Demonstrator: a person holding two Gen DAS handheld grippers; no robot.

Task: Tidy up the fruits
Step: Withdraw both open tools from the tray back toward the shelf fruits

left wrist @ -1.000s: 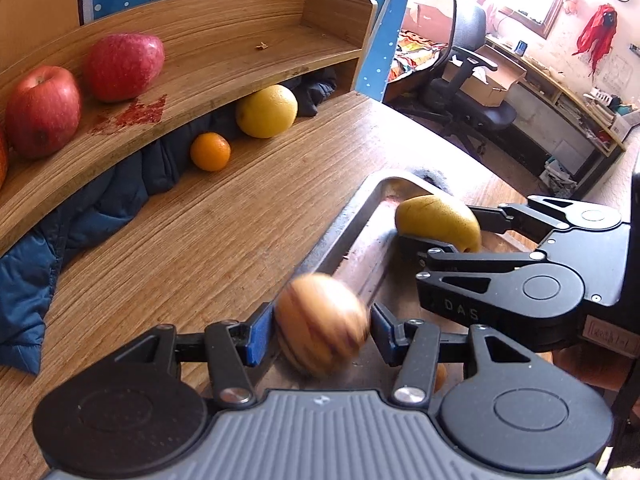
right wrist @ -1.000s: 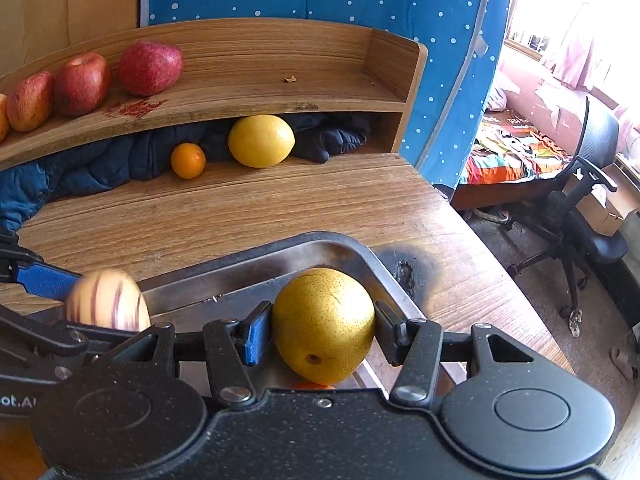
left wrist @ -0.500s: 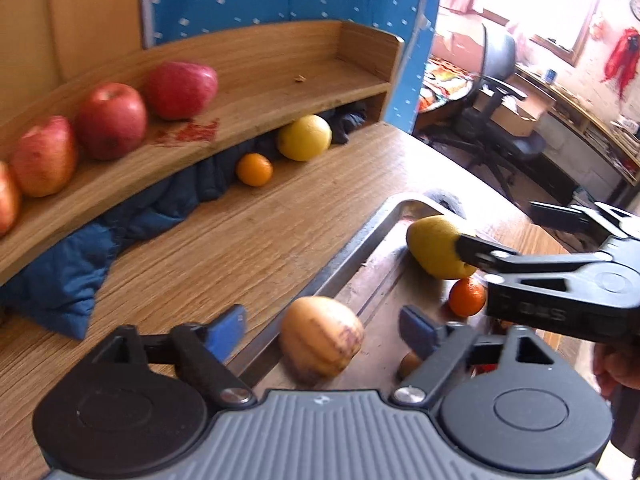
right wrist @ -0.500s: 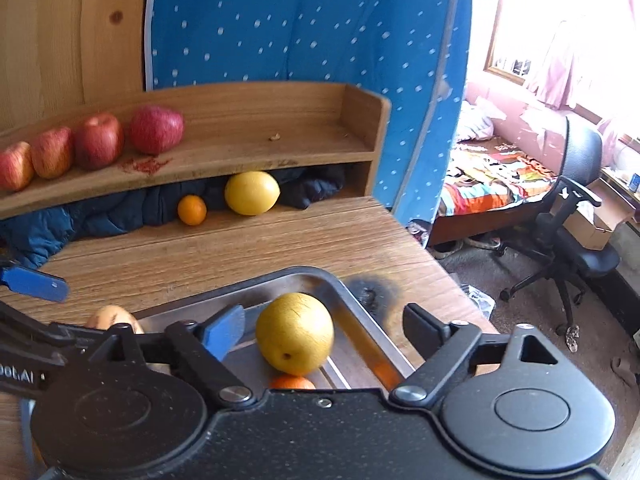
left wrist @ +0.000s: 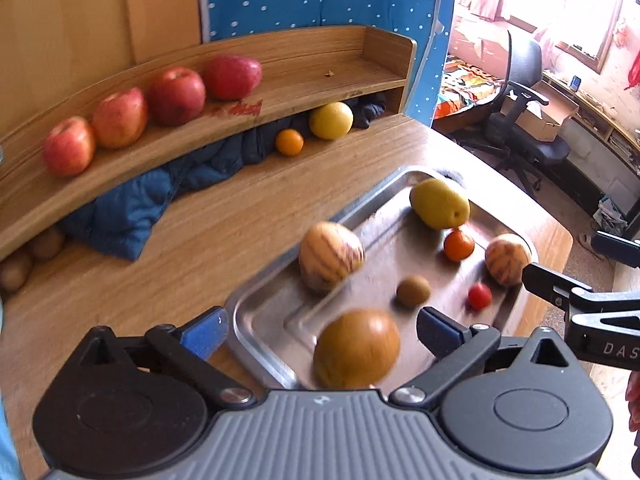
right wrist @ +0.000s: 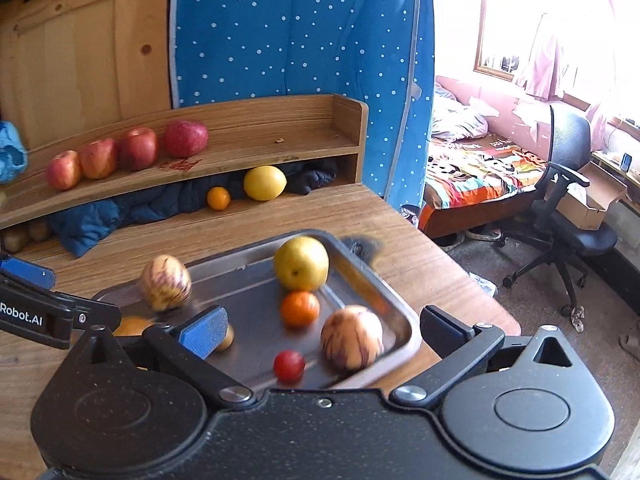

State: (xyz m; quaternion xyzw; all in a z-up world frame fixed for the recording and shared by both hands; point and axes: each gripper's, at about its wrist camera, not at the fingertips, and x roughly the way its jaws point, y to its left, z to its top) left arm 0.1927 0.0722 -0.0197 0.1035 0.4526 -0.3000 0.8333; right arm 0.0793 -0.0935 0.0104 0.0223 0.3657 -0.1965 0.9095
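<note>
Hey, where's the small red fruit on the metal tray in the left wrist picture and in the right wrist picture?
Left wrist view: the small red fruit lies right of centre, near the metal tray's right rim, below the small orange.
Right wrist view: the small red fruit lies low and just left of centre, at the tray's near edge.
Shared landmark: the yellow pear at the tray's far end, with the small orange right beside it.

Both wrist views raised above the desk [left wrist: 168,248], looking forward and down past open jaws. Close on the steel tray [left wrist: 260,312] [right wrist: 384,292]. Shared: tray, shelf [left wrist: 304,80] [right wrist: 256,136], desk.
</note>
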